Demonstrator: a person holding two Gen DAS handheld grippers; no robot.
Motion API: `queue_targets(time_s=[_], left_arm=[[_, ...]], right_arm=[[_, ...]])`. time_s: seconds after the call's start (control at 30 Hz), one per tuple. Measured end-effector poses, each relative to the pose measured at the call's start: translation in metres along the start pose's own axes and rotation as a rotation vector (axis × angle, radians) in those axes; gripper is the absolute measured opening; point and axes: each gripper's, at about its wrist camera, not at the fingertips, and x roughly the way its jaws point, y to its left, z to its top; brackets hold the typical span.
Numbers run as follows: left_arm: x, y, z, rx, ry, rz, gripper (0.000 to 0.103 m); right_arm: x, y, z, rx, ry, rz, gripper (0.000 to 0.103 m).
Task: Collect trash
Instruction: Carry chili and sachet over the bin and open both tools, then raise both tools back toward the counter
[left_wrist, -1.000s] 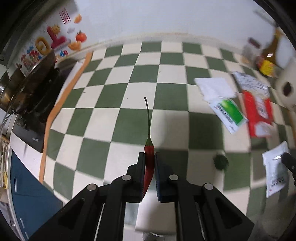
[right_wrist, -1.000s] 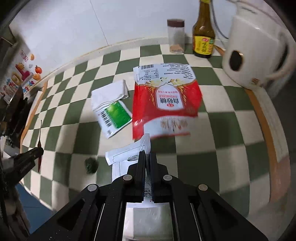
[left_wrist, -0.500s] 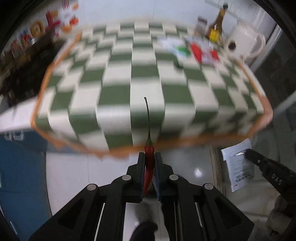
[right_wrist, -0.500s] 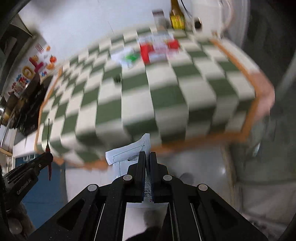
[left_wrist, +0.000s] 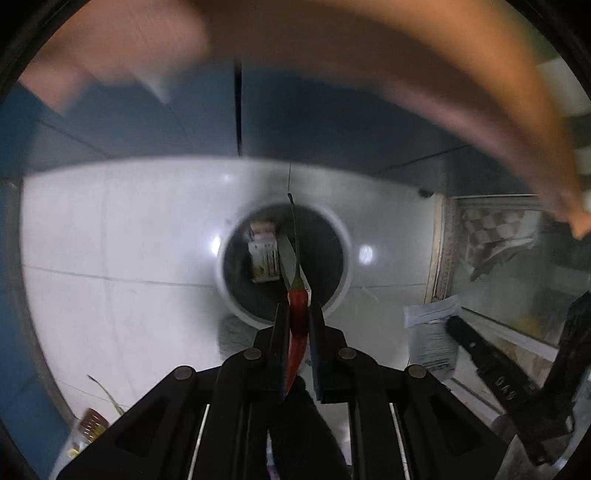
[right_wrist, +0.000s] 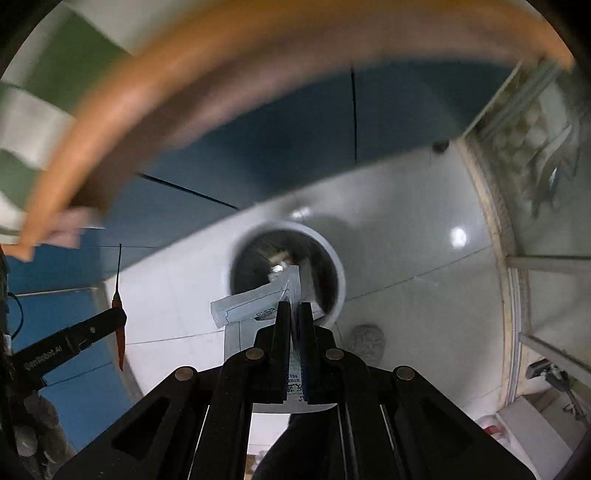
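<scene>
Pinching a glossy red chili (left_wrist: 297, 321) between nearly closed jaws, our left gripper (left_wrist: 297, 317) points down at a round white-rimmed bin (left_wrist: 343, 254) on shiny pale tiles (left_wrist: 122, 258). Our right gripper (right_wrist: 294, 314), clamped tight, grips a crinkled white packet (right_wrist: 247, 306) above that bin (right_wrist: 341, 277), where cartons (left_wrist: 264, 254) lie.

- Red chilli (left_wrist: 297, 325): slim, long thin green stem pointing far; clamped between the left tongs (left_wrist: 297, 314), held above the bin opening.
- White printed sachet (right_wrist: 255, 308): creased, pinched in the right tongs (right_wrist: 294, 314), over the bin's near rim.
- White round bin (left_wrist: 341, 236): on the floor, dark inside, packets at the bottom.
</scene>
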Motion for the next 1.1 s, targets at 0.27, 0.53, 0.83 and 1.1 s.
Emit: queue_targets(time_s=[0.27,0.53,0.83,1.1], left_arm=[[0.132,0.010,0.013,-0.002,0.104,0.022,0.007],[0.126,0.032,0.004,0.009,0.083,0.097,0.032],[0.065,0.037,-0.018,0.064,-0.063,0.279,0.102],[-0.010,0.030,-0.060,0.057,-0.099,0.307,0.102]], right_arm=[[0.143,-0.028,-0.001,0.020,0.081,-0.014,0.004],[0.185,-0.022,0.006,0.013,0.151,-0.034,0.019],[0.133,0.003,-0.001,-0.093,0.092,-0.146,0.103],[0.047,0.026,-0.024,-0.142,0.057,-0.170,0.103]])
